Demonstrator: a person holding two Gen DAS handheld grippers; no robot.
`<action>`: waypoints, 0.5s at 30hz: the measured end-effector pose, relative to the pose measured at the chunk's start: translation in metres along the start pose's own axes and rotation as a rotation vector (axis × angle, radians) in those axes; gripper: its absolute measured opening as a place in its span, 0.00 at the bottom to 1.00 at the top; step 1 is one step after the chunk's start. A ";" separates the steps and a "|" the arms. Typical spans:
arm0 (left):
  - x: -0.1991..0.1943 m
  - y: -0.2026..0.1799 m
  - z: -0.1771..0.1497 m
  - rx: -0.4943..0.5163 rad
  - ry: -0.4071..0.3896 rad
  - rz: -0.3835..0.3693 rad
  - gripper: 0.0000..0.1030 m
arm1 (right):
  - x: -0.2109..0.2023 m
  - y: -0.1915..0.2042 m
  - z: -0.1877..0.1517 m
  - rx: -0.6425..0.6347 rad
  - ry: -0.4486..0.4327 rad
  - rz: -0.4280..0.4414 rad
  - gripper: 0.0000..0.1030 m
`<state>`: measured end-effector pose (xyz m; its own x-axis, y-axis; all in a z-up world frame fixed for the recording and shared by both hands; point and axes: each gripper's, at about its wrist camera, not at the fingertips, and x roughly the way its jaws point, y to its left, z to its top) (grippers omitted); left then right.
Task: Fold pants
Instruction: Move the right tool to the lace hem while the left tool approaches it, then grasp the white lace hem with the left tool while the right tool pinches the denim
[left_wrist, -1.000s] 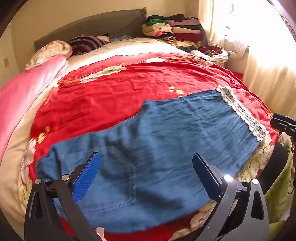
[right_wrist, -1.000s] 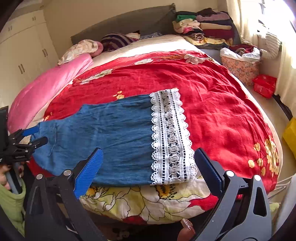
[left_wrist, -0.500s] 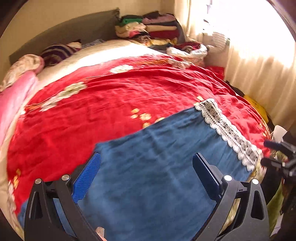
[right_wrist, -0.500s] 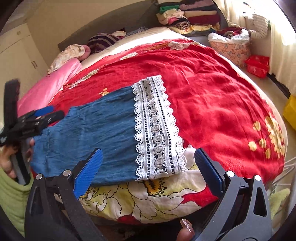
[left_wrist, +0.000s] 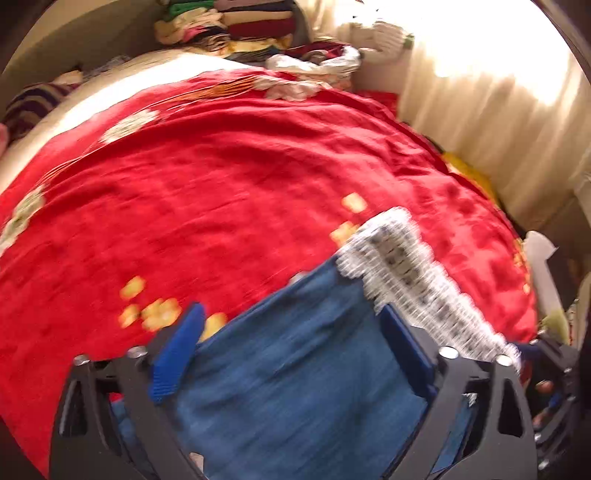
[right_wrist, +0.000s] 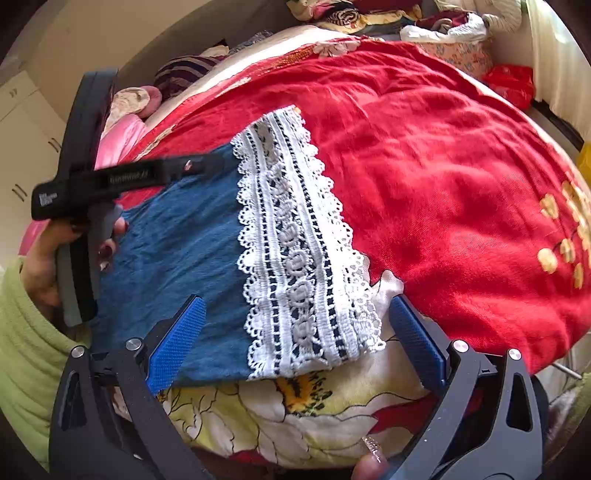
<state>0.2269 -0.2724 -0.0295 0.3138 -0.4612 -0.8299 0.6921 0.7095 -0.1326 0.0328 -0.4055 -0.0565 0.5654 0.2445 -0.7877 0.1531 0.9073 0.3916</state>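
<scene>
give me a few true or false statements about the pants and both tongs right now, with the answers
1. The pants lie on a red bedspread. True.
2. The right tongs are shut on the lace hem. False: they are open, with the hem between the tips, not clamped.
3. The left tongs are open over the denim. True.
4. The lace hem is black all over. False: it is white with dark stripes.
5. The pants hang from a hook. False: they lie on the bed.
</scene>
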 end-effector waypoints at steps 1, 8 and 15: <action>0.004 -0.002 0.003 0.008 0.004 -0.023 0.75 | 0.002 -0.001 0.000 0.007 -0.001 0.000 0.91; 0.025 -0.015 0.004 0.022 0.038 -0.071 0.25 | 0.003 0.003 0.000 -0.016 -0.026 0.096 0.29; -0.016 0.001 -0.004 -0.052 -0.053 -0.190 0.11 | -0.030 0.043 0.001 -0.175 -0.144 0.143 0.18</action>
<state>0.2197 -0.2624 -0.0185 0.2157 -0.6158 -0.7578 0.7080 0.6331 -0.3129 0.0235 -0.3740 -0.0156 0.6823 0.3344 -0.6501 -0.0721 0.9157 0.3954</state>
